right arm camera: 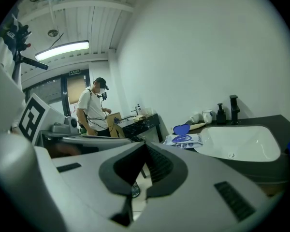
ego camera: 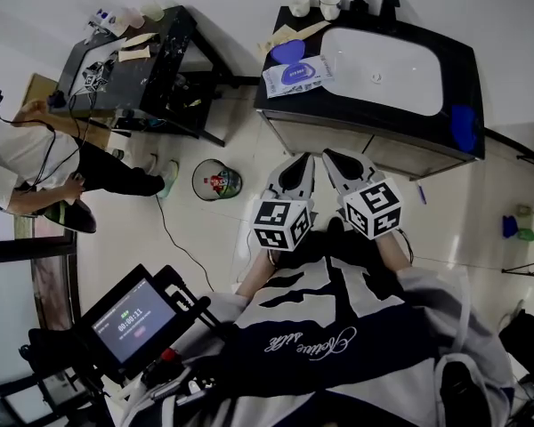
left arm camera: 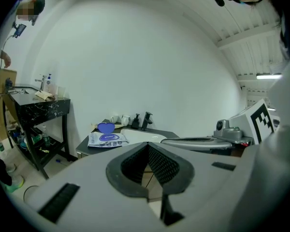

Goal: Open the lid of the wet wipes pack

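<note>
The wet wipes pack [ego camera: 298,76] lies flat on the dark counter [ego camera: 454,56], just left of the white sink basin [ego camera: 383,69]; its blue lid [ego camera: 288,52] stands raised at the pack's far edge, and both gripper views show it upright above the pack [left arm camera: 108,139] [right arm camera: 184,139]; 2 cups [ego camera: 314,4], a dispenser and a black tap [ego camera: 389,4] line the counter's back edge; your 2 grippers are well apart from the pack, held side by side over the floor in front of the counter, close to your chest; your left gripper [ego camera: 301,163] points toward the counter's front with its jaws pressed together at the tips [left arm camera: 148,148] and nothing between them; your right gripper [ego camera: 334,160] sits just beside it, its jaws likewise pressed together and empty [right arm camera: 145,149]; off to the left, another person [ego camera: 18,163] is at a black side table [ego camera: 160,60], and a round cap [ego camera: 216,181] lies on the tiles between that table and your grippers.
</note>
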Action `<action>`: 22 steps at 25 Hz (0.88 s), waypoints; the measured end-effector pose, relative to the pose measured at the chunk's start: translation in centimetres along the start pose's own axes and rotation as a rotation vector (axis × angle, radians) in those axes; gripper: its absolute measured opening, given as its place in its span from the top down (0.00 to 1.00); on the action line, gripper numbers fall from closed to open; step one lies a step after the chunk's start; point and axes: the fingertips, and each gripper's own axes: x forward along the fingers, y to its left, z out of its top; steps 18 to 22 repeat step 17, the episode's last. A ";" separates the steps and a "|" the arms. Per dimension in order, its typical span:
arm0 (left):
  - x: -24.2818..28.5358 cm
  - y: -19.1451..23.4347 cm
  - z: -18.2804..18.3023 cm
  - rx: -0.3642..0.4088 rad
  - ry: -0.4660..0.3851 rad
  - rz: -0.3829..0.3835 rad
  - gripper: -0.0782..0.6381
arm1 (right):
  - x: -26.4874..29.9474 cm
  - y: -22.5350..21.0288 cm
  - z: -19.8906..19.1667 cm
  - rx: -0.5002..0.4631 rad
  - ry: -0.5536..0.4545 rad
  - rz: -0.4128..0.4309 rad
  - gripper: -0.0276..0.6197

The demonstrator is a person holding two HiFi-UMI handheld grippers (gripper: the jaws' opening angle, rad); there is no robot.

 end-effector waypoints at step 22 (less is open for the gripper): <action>-0.5 0.6 -0.9 0.000 -0.008 -0.030 0.89 | 0.1 0.3 -0.6 -0.014 -0.008 -0.031 0.96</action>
